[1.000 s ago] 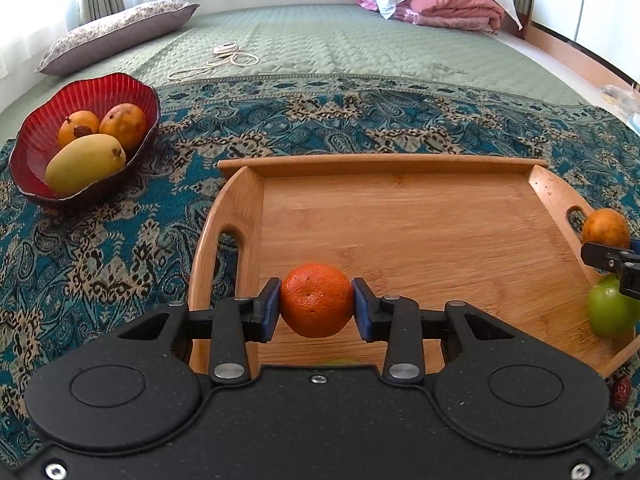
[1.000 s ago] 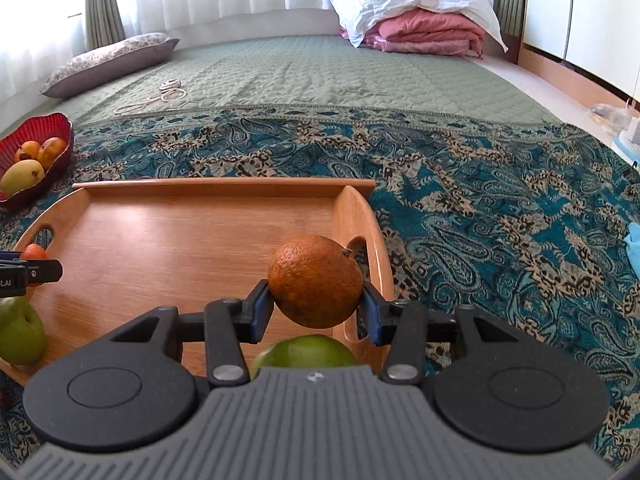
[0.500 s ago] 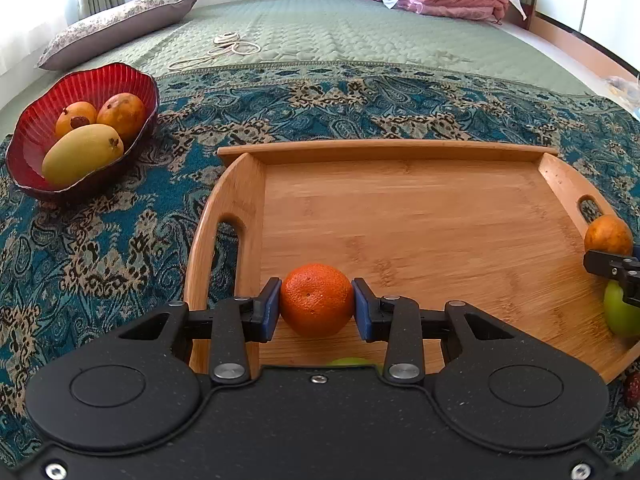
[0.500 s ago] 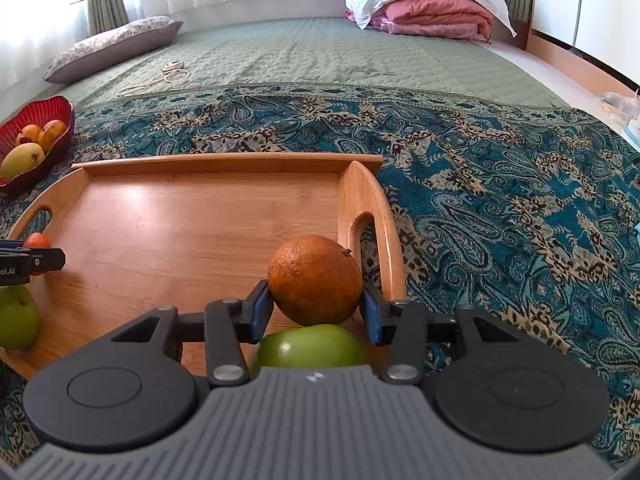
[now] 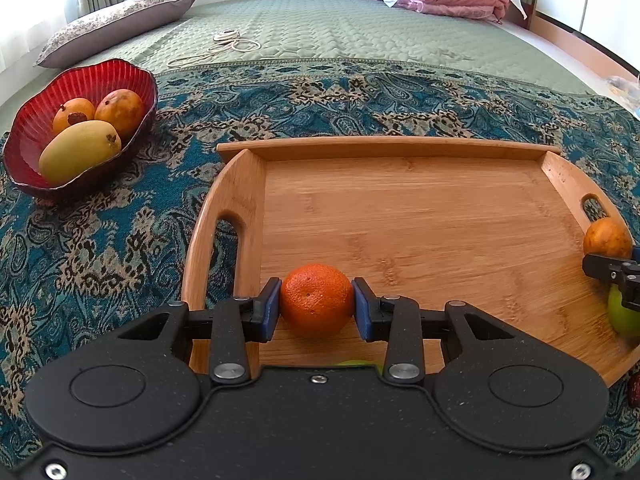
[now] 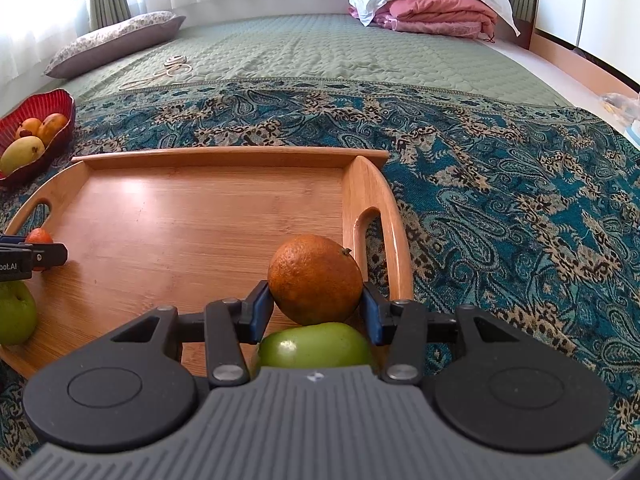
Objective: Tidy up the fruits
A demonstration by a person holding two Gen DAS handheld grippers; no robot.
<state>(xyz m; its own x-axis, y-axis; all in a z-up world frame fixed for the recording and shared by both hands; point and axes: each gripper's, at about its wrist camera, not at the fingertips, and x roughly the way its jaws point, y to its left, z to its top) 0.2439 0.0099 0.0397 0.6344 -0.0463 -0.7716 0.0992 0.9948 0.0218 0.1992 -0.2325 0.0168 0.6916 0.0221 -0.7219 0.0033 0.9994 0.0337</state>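
A: What holds the left tool (image 5: pixel 316 304)?
B: It grips the small orange (image 5: pixel 316 300), above the wooden tray (image 5: pixel 420 216), near its left handle.
A: And the right tool (image 6: pixel 318 306)?
B: It grips the dull orange (image 6: pixel 316 278) beside the tray's right handle, over a green fruit (image 6: pixel 314 346).

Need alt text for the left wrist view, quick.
The left gripper is shut on a bright orange above the near left corner of a wooden tray. A red bowl holding three fruits sits to the left on a patterned cloth.
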